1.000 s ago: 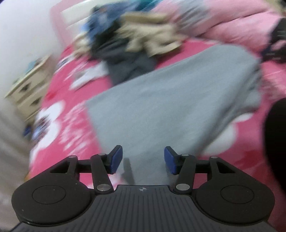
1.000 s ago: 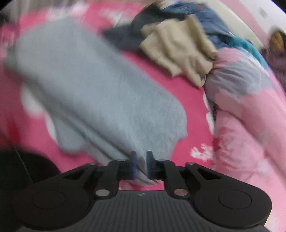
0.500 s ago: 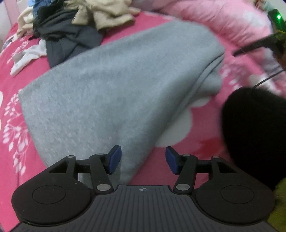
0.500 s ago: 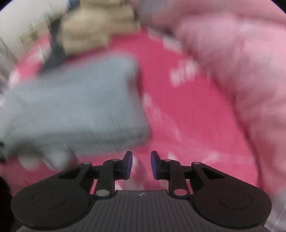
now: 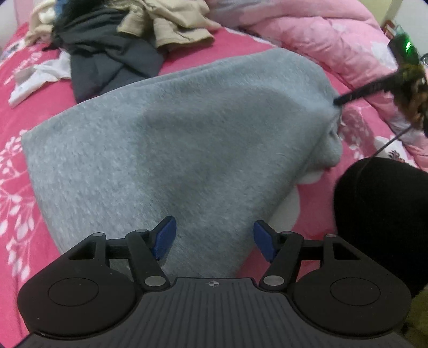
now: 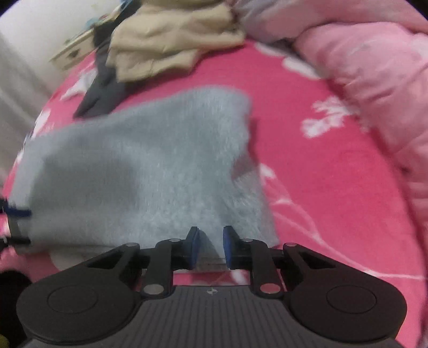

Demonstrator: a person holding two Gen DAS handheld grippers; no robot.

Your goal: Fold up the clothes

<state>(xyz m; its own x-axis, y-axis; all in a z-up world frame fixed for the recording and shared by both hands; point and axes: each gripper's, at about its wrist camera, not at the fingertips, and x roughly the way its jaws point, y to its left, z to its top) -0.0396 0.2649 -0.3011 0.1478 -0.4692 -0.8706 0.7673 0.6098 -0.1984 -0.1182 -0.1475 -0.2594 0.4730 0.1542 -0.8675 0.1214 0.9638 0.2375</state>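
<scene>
A grey fleece garment (image 5: pixel 174 150) lies folded on the pink flowered bed sheet (image 5: pixel 16 166). My left gripper (image 5: pixel 214 238) hovers over its near end with the jaws opening. The grey cloth lies under the blue pads (image 5: pixel 164 235), which do not press on it. My right gripper (image 6: pixel 210 247) points down at the garment's (image 6: pixel 139 174) near edge. Its pads stand a narrow gap apart, with cloth showing between them and nothing pinched. In the left wrist view the right gripper's fingertips (image 5: pixel 338 101) reach the garment's far right corner. The left gripper's tip (image 6: pixel 18 214) shows at the garment's left end.
A heap of clothes sits at the head of the bed: a beige garment (image 5: pixel 174 24), a dark grey one (image 5: pixel 107 56) and a white one (image 5: pixel 40 72). A pink quilt (image 5: pixel 321 37) runs along the right. A black-clad part of the person (image 5: pixel 379 214) fills the right side.
The right gripper let go of the grey cloth it pinched, rolled, and now stands over the garment's edge. The left gripper tipped down closer to the garment and its jaws widened.
</scene>
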